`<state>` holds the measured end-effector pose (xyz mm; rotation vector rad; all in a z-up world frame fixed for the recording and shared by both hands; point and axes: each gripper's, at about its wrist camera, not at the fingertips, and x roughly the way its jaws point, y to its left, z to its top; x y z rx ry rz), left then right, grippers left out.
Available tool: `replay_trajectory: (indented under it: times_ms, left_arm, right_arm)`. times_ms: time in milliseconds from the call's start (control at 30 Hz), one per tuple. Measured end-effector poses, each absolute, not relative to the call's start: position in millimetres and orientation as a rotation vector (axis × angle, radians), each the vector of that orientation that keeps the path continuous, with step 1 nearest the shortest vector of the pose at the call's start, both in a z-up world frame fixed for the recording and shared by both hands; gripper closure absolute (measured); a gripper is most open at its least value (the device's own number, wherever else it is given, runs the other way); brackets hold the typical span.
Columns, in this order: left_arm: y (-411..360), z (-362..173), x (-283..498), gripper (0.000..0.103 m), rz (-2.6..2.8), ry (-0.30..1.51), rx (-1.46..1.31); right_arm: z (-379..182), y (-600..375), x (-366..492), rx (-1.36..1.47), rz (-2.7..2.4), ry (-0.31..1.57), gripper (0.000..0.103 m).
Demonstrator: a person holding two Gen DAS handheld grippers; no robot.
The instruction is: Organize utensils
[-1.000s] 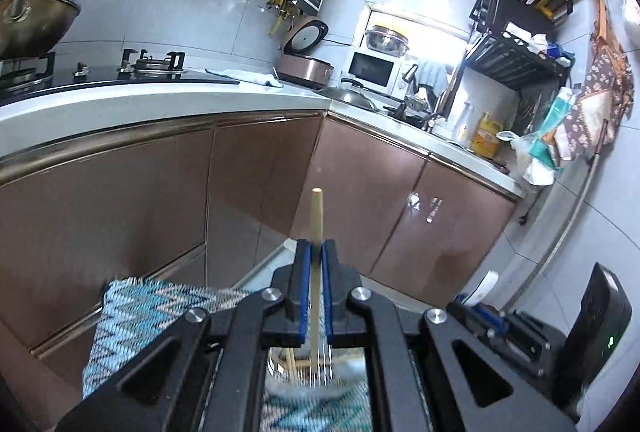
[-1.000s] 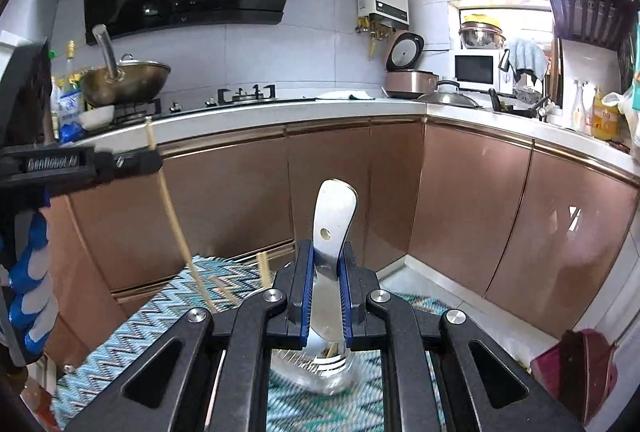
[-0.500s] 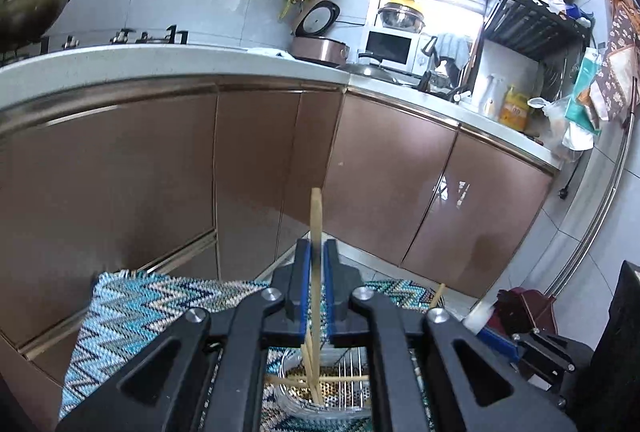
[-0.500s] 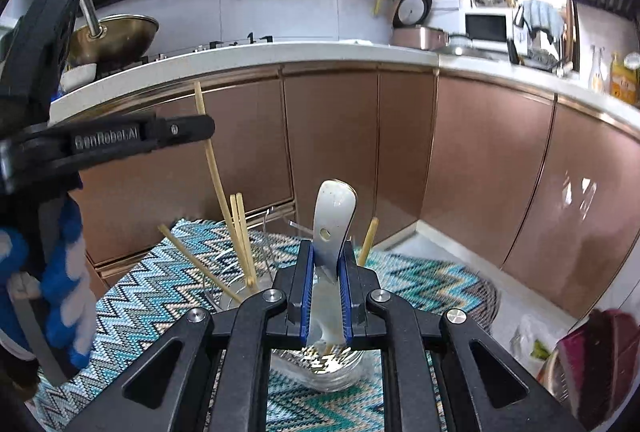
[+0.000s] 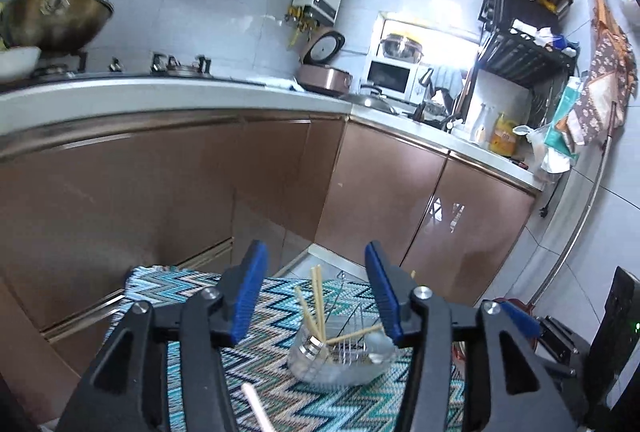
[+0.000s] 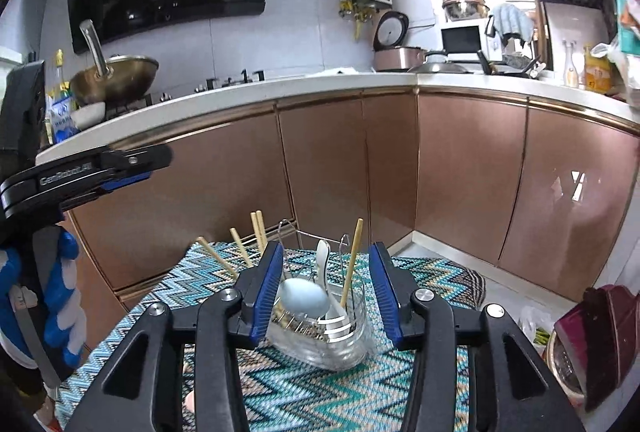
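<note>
I see a surface low in both frames covered by a teal zigzag cloth (image 6: 328, 392). A clear utensil holder (image 6: 340, 332) with a wire rack stands on the cloth at lower centre of my right view and lower right of centre in my left view. A pale stick (image 5: 256, 406) lies on the cloth at the bottom of my left view.

The left black two-finger tongs with blue pads (image 5: 316, 296) point forward and slightly downward, jaws opening — nothing pressed between the pads. The right black, blue-padded tongs (image 6: 325, 290) tilt down the same way, jaws also opening, pads clear of contact. A hand in a blue-and-white glove (image 6: 60, 296) grips the left tool's handle.
</note>
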<state>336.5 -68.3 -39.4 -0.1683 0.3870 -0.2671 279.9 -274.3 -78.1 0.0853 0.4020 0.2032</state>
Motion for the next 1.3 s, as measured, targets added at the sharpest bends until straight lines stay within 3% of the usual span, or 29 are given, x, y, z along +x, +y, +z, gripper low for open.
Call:
replay_trajectory:
  times_ms: [267,800,1300]
  left_arm:
    - [-30.6,-22.2,254.5,0.044,-0.229,0.334,-0.172]
    - [-9.8,-24.5,121.9,0.042,-0.129,0.257,-0.122]
    - [-19.5,-8.8,48.1,0.037,-0.103,0.143,-0.001]
  right_arm:
    - [-65.0,-271.1,213.9,0.109,0.209,0.346,0.042]
    - [-60.6,-261.3,119.0,0.146,0.128,0.285,0.001]
    - [-21.0,-252.9,45.5,0.084,0.09,0.125,0.0]
